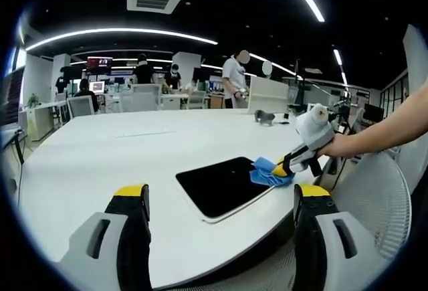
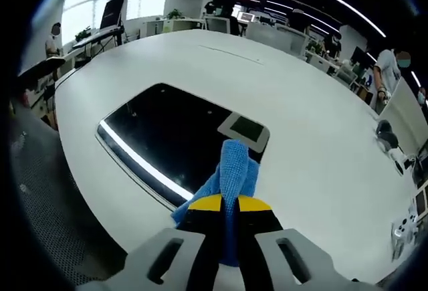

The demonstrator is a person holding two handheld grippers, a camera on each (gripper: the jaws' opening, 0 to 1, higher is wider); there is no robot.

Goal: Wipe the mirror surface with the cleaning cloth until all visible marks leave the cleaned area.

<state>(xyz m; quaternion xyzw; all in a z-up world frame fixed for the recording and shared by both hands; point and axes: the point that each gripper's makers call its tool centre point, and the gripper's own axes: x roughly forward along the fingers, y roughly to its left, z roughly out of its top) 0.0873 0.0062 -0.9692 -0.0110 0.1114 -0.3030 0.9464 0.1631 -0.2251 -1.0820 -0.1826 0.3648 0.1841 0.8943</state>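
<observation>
A dark rectangular mirror [image 1: 224, 185] [image 2: 177, 137] lies flat on the white table [image 1: 100, 164] [image 2: 314, 130], reflecting ceiling lights. My right gripper [image 2: 224, 203] is shut on a blue cleaning cloth [image 2: 231, 170], which rests on the mirror's near edge. From the left gripper view, that gripper [image 1: 284, 169] comes in from the right, held by a person's hand, pressing the cloth [image 1: 267, 172] onto the mirror's right corner. My left gripper [image 1: 221, 197] stands open in front of the table's near edge, its jaws wide apart, holding nothing.
A mesh chair back [image 1: 374, 197] stands at the table's right side. Small grey objects [image 1: 265, 117] sit at the far end of the table. People [image 1: 235, 80], desks and monitors fill the office behind. A mesh chair [image 2: 47, 211] is at the table's left.
</observation>
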